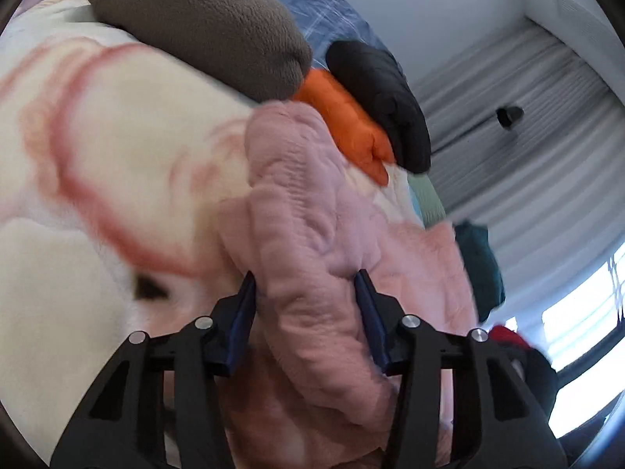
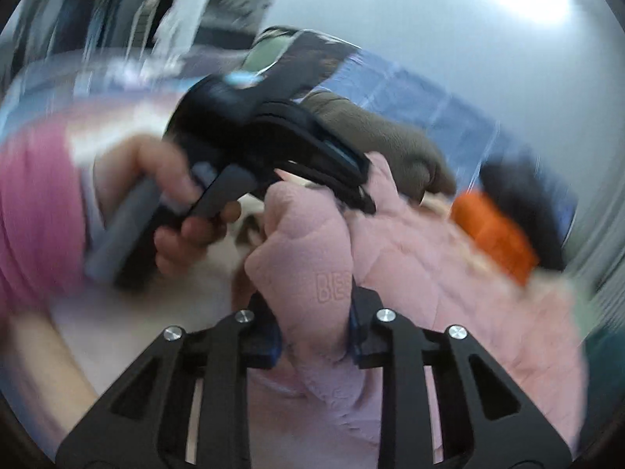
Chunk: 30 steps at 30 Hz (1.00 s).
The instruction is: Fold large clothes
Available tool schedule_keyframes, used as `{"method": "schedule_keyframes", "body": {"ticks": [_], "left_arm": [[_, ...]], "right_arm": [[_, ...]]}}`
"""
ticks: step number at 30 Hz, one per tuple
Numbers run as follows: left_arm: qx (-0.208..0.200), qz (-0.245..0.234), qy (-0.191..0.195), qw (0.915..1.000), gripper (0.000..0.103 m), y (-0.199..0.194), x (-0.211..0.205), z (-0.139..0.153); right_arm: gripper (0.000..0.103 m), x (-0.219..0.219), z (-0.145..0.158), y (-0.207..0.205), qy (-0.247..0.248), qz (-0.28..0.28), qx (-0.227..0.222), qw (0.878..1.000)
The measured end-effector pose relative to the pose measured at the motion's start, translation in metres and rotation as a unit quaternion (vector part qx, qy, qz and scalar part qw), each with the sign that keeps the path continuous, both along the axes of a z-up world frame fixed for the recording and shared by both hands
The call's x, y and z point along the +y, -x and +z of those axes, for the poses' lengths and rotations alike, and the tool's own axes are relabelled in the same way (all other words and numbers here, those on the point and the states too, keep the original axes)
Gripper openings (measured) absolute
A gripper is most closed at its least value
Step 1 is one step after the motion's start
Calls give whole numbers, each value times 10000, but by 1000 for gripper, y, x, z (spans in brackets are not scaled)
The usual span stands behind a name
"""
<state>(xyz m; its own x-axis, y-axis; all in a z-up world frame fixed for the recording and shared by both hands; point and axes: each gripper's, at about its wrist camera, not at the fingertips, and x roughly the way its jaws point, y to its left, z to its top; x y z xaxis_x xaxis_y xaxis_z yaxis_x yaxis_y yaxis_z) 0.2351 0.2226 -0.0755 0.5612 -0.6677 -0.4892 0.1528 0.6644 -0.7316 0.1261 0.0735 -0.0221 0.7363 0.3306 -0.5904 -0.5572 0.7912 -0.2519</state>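
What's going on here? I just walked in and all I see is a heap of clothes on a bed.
A person is folding a fluffy pink garment with a hand-held claw in each hand. The left claw has a thick roll of the pink fabric between its fingers, and the right claw is clamped on another bunch of it. The garment lies on a cream blanket. Behind it sit a brown fleece, an orange piece and a black piece, untouched.

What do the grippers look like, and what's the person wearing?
Both the left gripper and the right gripper have matte black linkage arms with triangular cutouts, silver round pivot pins and dark blue fingers. The left one has a grey handle. The sleeve is pink.
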Motion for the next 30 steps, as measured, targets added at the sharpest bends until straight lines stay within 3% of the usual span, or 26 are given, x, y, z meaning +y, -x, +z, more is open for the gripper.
{"method": "schedule_keyframes", "body": {"ticks": [4, 7, 10, 12, 15, 17, 18, 20, 24, 25, 28, 30], "left_arm": [[-428, -110, -515, 9977, 47, -4, -32, 58], [-796, -316, -872, 9925, 47, -8, -75, 110], [-1149, -592, -1255, 9836, 47, -12, -131, 157], [-1417, -802, -1568, 9741, 47, -12, -177, 180], [-1833, -1417, -2258, 9462, 47, -11, -269, 201], [-1952, -1764, -2558, 9302, 47, -10, -315, 201], [-2035, -1986, -2785, 9174, 47, -8, -349, 196], [-2145, -2215, -3078, 9001, 47, -7, -388, 182], [-2278, -2736, -3781, 8546, 52, -1, -464, 121], [-2285, -2789, -3890, 8477, 54, 0, -471, 110], [-2482, -2933, -4075, 8284, 61, 7, -487, 94], [-2524, -2961, -4022, 8287, 63, 8, -485, 96]], "right_arm": [[24, -42, 36, 1, -1119, -296, 196, 9931], [24, -83, 69, -6, -2002, -597, 236, 9777], [24, -145, 87, -7, -2829, -932, 244, 9543], [24, -196, 92, -1, -3377, -1176, 324, 9333], [24, -265, 89, 13, -3993, -1600, 447, 9016], [24, -315, 69, 18, -4384, -1959, 636, 8749], [24, -332, 63, 22, -4469, -2074, 682, 8675], [24, -364, 39, 27, -4564, -2359, 786, 8543], [24, -413, -6, 27, -4980, -2662, 1487, 8118], [24, -414, -15, 30, -4978, -2682, 1605, 8091], [26, -412, -26, 29, -4804, -2561, 1688, 8217], [32, -412, -20, 36, -4669, -2394, 1664, 8348]]}}
